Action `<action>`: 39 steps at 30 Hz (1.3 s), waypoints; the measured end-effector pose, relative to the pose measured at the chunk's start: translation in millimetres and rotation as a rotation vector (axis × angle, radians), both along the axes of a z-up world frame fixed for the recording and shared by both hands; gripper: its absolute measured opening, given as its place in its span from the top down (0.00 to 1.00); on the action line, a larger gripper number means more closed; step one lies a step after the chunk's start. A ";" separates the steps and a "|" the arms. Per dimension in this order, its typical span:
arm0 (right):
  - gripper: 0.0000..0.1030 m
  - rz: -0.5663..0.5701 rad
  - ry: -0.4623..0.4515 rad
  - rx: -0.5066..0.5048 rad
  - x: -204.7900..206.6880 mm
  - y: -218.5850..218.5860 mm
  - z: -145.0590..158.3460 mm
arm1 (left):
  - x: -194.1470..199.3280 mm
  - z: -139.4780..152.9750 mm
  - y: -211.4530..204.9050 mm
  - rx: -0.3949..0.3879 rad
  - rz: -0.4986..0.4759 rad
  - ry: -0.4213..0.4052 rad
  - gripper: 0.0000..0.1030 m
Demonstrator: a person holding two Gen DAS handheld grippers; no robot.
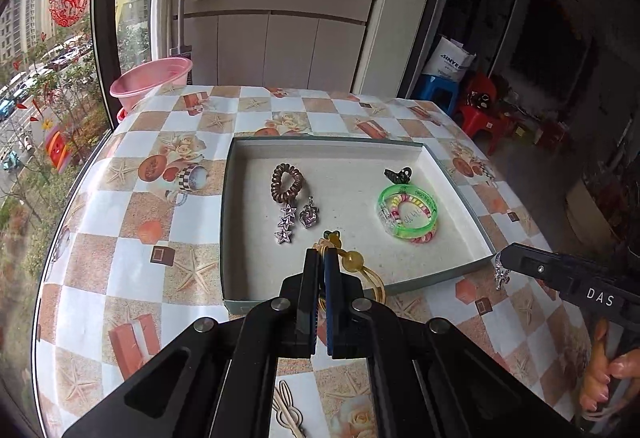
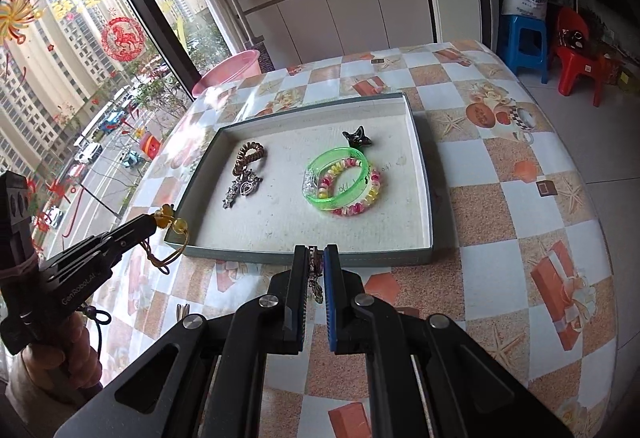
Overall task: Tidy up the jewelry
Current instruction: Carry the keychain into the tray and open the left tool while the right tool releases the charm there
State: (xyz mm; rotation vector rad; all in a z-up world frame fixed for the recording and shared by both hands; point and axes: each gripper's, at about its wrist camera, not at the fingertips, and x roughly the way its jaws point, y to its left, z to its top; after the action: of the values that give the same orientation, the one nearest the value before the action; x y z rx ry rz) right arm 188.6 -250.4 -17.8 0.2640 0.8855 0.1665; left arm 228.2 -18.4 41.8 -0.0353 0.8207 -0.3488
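Both grippers angled down, left gripper (image 1: 322, 258) pinching amber bracelet (image 1: 354, 262)

Shallow grey tray (image 1: 460, 178) holds a brown coil tie (image 1: 286, 178), star clip (image 1: 286, 224), heart pendant (image 1: 310, 216) — green bangle (image 1: 406, 214) rings a beaded bracelet (image 1: 416, 206).

The right gripper (image 2: 316, 258) is clamped on a small silver charm (image 2: 316, 270) above the near edge of a shallow tray (image 2: 424, 174). At the left, the left gripper (image 2: 154, 222) pinches a yellow beaded hair tie (image 2: 176, 234) beside the tray's near left corner. Inside the tray lie a green bangle (image 2: 336, 178) overlapping a pink-and-yellow coil bracelet (image 2: 370, 196), a black star clip (image 2: 358, 140), a brown coil hair tie (image 2: 250, 154) and a star-shaped clip (image 2: 240, 190).
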 end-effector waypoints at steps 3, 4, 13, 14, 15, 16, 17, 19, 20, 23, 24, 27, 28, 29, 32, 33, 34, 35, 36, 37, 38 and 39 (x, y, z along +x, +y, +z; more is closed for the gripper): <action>0.92 0.014 0.023 0.012 19.3 3.8 -5.1 | 15.3 -2.4 -4.8 0.015 0.006 -0.002 0.85; 0.92 0.020 0.031 0.017 25.5 6.2 -7.3 | 20.0 -4.6 -5.7 0.019 0.009 0.001 0.85; 0.92 0.119 0.099 0.054 75.6 45.5 -34.8 | 58.2 -31.6 -10.4 0.059 0.046 0.050 0.85; 0.92 0.122 0.111 0.061 80.9 47.8 -39.1 | 61.6 -34.4 -11.5 0.065 0.048 0.054 0.85; 0.92 0.123 0.123 0.066 85.8 49.7 -43.6 | 64.9 -37.0 -12.7 0.072 0.049 0.057 0.85; 0.92 0.122 0.131 0.066 90.1 51.2 -47.5 | 68.0 -39.5 -14.4 0.082 0.050 0.058 0.85; 0.92 0.118 0.135 0.058 93.8 51.8 -50.5 | 70.7 -41.9 -15.7 0.091 0.051 0.059 0.85; 0.92 0.109 0.135 0.035 99.5 51.2 -54.0 | 75.5 -46.2 -17.6 0.101 0.054 0.067 0.85; 0.92 0.103 0.132 0.017 102.3 50.2 -54.8 | 77.7 -48.0 -18.2 0.103 0.057 0.070 0.85; 0.92 0.083 0.124 -0.029 109.7 44.2 -56.8 | 82.8 -53.9 -20.8 0.122 0.066 0.076 0.85; 0.92 0.077 0.119 -0.037 112.1 42.3 -57.3 | 84.2 -56.3 -22.0 0.131 0.067 0.079 0.85; 0.92 0.058 0.105 -0.068 118.8 36.5 -56.6 | 87.1 -61.9 -25.1 0.158 0.074 0.082 0.85; 0.92 0.055 0.102 -0.079 120.5 35.4 -56.3 | 87.4 -63.1 -25.8 0.165 0.077 0.083 0.85; 0.92 0.052 0.099 -0.085 121.8 34.0 -56.1 | 88.2 -64.4 -26.4 0.170 0.080 0.086 0.85; 0.92 0.050 0.103 -0.079 125.0 31.4 -57.6 | 88.6 -67.7 -28.3 0.189 0.087 0.085 0.85; 0.92 0.051 0.103 -0.075 125.9 31.6 -58.1 | 88.4 -68.9 -29.7 0.201 0.085 0.085 0.85; 0.92 0.054 0.105 -0.073 126.2 32.1 -58.3 | 88.0 -69.7 -30.9 0.211 0.084 0.082 0.85; 0.92 0.058 0.108 -0.073 126.5 33.1 -58.9 | 87.5 -69.9 -32.1 0.219 0.084 0.081 0.85; 0.92 0.060 0.114 -0.076 126.8 33.8 -59.7 | 86.9 -70.0 -32.9 0.226 0.083 0.080 0.85; 0.92 0.061 0.119 -0.075 127.0 34.1 -60.8 | 86.5 -70.1 -33.9 0.231 0.082 0.080 0.85; 0.92 0.060 0.122 -0.069 126.6 33.8 -61.6 | 86.3 -70.0 -34.7 0.237 0.084 0.081 0.85; 0.92 0.057 0.124 -0.062 126.4 33.3 -62.3 | 85.8 -69.8 -35.4 0.243 0.085 0.080 0.85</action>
State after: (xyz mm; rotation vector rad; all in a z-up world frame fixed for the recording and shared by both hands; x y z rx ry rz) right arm 315.0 -217.1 -80.1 0.1924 1.0203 0.1767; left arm 313.9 -53.8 -28.0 0.1426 0.9332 -0.1666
